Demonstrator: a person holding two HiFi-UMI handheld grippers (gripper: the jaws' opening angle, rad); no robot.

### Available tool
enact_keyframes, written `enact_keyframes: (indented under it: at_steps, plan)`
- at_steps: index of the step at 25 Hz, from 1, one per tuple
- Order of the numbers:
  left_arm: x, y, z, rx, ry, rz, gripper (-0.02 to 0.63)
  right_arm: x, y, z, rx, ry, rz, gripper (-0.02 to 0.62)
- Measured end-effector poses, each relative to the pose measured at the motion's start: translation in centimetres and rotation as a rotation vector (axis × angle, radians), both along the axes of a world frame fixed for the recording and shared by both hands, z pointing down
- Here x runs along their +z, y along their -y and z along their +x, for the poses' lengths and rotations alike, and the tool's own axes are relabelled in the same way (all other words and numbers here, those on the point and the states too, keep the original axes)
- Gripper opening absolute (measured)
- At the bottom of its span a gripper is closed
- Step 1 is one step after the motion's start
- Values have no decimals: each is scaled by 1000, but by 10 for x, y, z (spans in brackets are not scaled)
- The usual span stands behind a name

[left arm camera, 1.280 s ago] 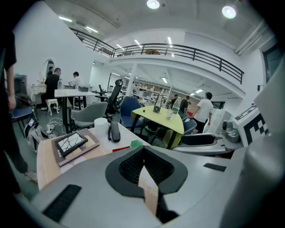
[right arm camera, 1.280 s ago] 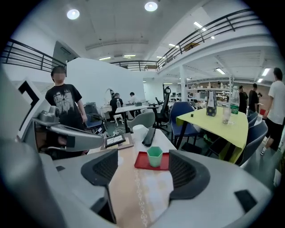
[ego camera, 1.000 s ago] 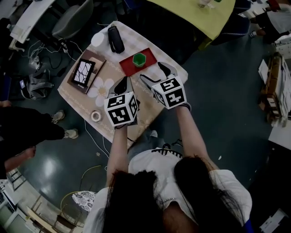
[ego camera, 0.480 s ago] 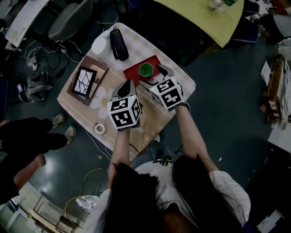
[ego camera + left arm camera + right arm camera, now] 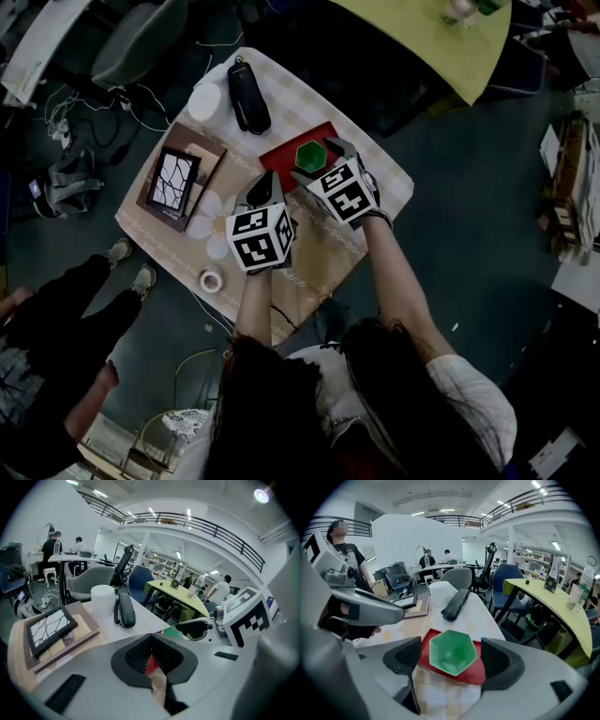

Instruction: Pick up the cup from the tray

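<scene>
Toward two o'clock on the desk (image 5: 281,89), right tongs (image 5: 319,161), jaws just opened wide, frame the cup (image 5: 452,657) for grasping; left tongs (image 5: 263,186) closed, empty.

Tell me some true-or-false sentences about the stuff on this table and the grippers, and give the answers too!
1. The green cup sits on the red tray. True.
2. The right hand-held gripper is squeezing the cup. False: its jaws, which have just been opening, stand apart with the cup showing between them, untouched.
3. The black pouch lies on the tray. False: it lies on the tablecloth, beyond the tray.
4. A picture frame rests on a brown board. True.
</scene>
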State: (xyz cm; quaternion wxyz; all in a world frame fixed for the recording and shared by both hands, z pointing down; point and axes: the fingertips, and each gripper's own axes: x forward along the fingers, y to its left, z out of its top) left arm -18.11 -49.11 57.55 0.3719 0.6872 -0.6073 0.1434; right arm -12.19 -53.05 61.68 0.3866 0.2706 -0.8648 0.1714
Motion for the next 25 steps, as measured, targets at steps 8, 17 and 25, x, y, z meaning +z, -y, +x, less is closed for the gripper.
enact_keyframes:
  at_steps: [8,17,25]
  plan:
    - [9,6,0,1,-9,-8,5,22,6,-2,-39,-70,-22,379]
    - [8,4,-3,-5,-3,-10,5,27,2,-1,-52,-100,-28,337]
    - [-2,0,6,12,2,9,5,-1,-12,6,-48,-77,8,336]
